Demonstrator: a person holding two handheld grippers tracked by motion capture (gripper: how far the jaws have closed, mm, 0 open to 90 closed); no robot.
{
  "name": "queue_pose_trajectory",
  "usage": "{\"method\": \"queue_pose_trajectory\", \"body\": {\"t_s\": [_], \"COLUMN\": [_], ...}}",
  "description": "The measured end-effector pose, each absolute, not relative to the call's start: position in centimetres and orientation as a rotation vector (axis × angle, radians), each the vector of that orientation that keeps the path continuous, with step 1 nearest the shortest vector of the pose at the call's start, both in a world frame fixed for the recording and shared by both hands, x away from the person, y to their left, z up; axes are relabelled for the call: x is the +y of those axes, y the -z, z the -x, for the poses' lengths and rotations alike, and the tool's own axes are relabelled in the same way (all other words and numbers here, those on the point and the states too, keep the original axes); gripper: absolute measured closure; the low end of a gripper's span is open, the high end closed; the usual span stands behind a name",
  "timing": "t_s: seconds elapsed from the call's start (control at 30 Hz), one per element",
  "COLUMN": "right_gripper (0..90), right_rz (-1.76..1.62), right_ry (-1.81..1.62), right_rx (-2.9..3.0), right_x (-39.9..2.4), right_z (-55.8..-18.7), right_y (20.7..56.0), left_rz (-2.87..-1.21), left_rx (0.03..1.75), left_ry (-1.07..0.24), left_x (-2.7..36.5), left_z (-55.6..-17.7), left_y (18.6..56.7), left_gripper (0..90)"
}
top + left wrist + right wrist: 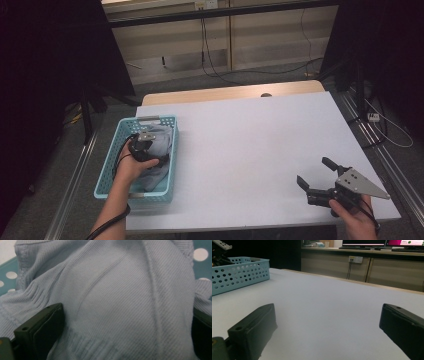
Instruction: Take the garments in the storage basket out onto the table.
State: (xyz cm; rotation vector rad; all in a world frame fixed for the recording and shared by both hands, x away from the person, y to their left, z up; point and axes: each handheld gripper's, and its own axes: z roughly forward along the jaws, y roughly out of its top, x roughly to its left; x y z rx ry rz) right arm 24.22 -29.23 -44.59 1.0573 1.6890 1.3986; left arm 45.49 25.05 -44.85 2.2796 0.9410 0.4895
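From above, your left gripper [159, 159] reaches down into the turquoise basket [111, 155], right on the pale blue garment [161, 142] lying in it. Your right gripper [316, 176] hovers well apart from the basket, over the white counter [250, 145], jaws spread.

In the left gripper view, the garment [120, 295] bulges between your wide-apart jaws.

In the right gripper view, the basket [237, 275] sits far left; cabinets [362, 267] stand beyond the counter.
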Motion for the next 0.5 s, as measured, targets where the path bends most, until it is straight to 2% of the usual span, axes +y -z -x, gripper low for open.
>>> {"method": "queue_pose_trajectory", "body": {"t_s": [0.5], "right_gripper": [0.5], "right_rz": [-1.050], "right_ry": [-1.400], "right_rx": [1.692], "right_x": [-29.19], "right_z": [-24.19], "right_y": [44.59], "left_rz": [-2.253], "left_rx": [1.022], "left_ry": [-0.448], "left_x": [25.02], "left_z": [-45.74], "left_y": [45.33], "left_gripper": [0.3]}}
